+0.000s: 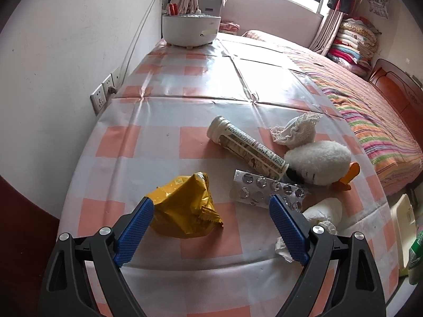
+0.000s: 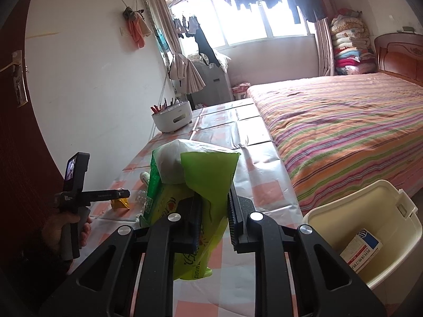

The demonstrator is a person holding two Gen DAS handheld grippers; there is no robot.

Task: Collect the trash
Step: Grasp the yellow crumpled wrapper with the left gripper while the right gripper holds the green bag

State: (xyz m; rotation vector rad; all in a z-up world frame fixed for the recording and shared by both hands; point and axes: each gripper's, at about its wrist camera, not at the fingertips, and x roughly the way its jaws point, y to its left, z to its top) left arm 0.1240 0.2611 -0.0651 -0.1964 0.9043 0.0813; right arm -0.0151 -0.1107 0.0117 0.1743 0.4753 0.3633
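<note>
A crumpled yellow wrapper lay low and centre-left in the left wrist view. Right of it a silver blister pack lay flat, its upper edge under the mouth of a labelled tube lying on its side. In the right wrist view, a green plastic bag stood upright at centre, pinched

Printed tube, green bag with QR code, boxed label, all lettering seemingly too blurred to read
</note>
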